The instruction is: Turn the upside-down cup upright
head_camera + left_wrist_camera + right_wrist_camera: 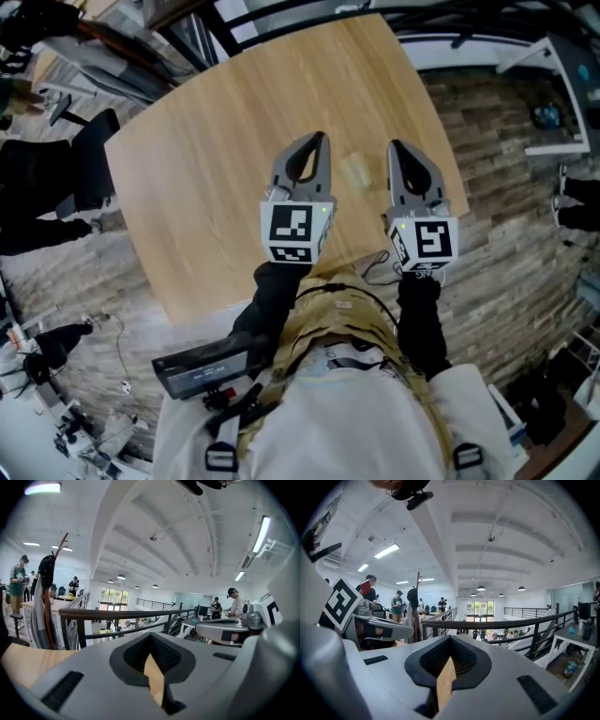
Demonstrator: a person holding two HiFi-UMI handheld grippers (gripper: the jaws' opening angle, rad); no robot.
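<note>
A small clear cup [355, 172] stands on the wooden table [206, 169], faint and blurred; which way up it stands I cannot tell. My left gripper [320, 140] is held in the air just left of the cup, jaws together with nothing in them. My right gripper [395, 146] is just right of the cup, likewise shut and empty. Both point nearly level: the left gripper view shows its closed jaws [152, 665] over a railing, and the right gripper view shows its own closed jaws [447, 667]. The cup appears in neither gripper view.
The table's near edge [281, 281] lies just ahead of my body. A black chair [94, 155] stands at the table's left and a white desk [562, 84] at the far right. A dark railing [511, 623] and people at other tables lie beyond.
</note>
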